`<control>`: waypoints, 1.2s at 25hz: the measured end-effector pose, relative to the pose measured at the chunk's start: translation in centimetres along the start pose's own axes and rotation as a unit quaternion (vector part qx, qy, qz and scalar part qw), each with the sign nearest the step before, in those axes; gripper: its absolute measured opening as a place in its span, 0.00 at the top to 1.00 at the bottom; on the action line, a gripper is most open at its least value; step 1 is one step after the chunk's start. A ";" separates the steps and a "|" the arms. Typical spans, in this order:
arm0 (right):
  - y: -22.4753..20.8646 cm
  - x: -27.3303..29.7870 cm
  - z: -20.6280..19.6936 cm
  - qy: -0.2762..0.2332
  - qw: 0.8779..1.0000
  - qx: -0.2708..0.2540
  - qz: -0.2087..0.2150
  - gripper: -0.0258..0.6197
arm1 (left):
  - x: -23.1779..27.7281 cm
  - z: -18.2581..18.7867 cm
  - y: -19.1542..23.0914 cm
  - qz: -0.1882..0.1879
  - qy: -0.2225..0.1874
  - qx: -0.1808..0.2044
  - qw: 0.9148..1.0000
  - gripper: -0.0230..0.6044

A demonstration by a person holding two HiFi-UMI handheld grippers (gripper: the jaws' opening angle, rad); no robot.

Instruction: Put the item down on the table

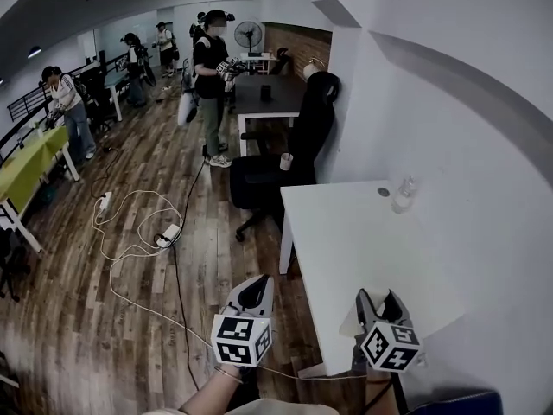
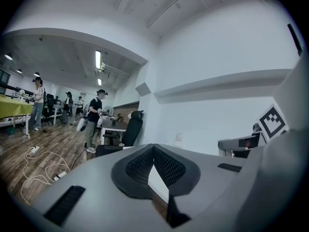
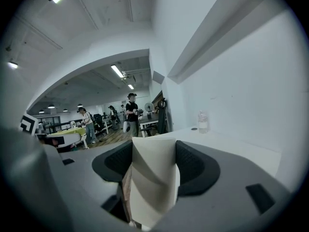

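Nearby, from the left:

- White cable (image 1: 130, 223): lies in loose loops on the wood floor.
- Left gripper (image 1: 253, 294): jaws closed tip to tip with nothing between them, held over the floor just beside the white table (image 1: 346, 232).
- Right gripper (image 1: 381, 308): jaws pressed onto a folded cream paper (image 3: 153, 178), held above the table's near edge. Whether the paper touches the top cannot be told.
- Clear bottle (image 1: 403, 194): stands at the table's far side, well apart from both grippers.

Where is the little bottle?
In the head view the bottle stands at the far end of the white table, by the wall, next to a small dark round spot.
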State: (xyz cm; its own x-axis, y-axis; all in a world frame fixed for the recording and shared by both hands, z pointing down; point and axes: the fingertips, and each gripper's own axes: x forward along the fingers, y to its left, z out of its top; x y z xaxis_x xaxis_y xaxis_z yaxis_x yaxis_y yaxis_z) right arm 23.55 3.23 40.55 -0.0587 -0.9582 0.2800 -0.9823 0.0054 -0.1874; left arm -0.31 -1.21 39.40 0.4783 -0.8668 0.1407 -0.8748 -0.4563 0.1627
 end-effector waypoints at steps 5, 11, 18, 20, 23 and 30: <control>0.3 1.8 0.8 -0.004 1.000 -0.002 -0.020 0.50 | 2.8 0.8 1.3 -0.022 -0.003 -0.003 1.000 0.94; 1.3 5.1 2.4 -0.011 0.999 -0.006 -0.037 0.50 | 7.1 1.8 3.8 -0.044 0.001 -0.005 0.999 0.94; 2.3 7.8 3.9 -0.016 0.998 -0.009 -0.059 0.50 | 10.6 3.5 6.4 -0.068 -0.002 -0.005 0.998 0.94; 2.6 8.9 4.3 -0.016 0.998 -0.010 -0.063 0.50 | 11.7 3.8 7.2 -0.071 -0.001 -0.007 0.997 0.94; 3.0 10.4 4.8 -0.016 0.998 -0.010 -0.066 0.50 | 13.2 4.1 8.3 -0.078 0.002 -0.005 0.997 0.94; 4.5 14.0 6.3 -0.030 0.996 -0.009 -0.079 0.50 | 16.4 5.4 11.1 -0.095 0.002 0.002 0.995 0.94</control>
State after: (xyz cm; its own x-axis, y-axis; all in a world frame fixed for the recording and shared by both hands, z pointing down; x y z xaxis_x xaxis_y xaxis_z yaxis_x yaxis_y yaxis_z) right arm 19.46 -11.99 37.74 0.1072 -0.9629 0.2475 -0.9814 -0.1423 -0.1287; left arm -2.61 -21.57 38.23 0.6351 -0.7644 0.1108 -0.7690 -0.6125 0.1830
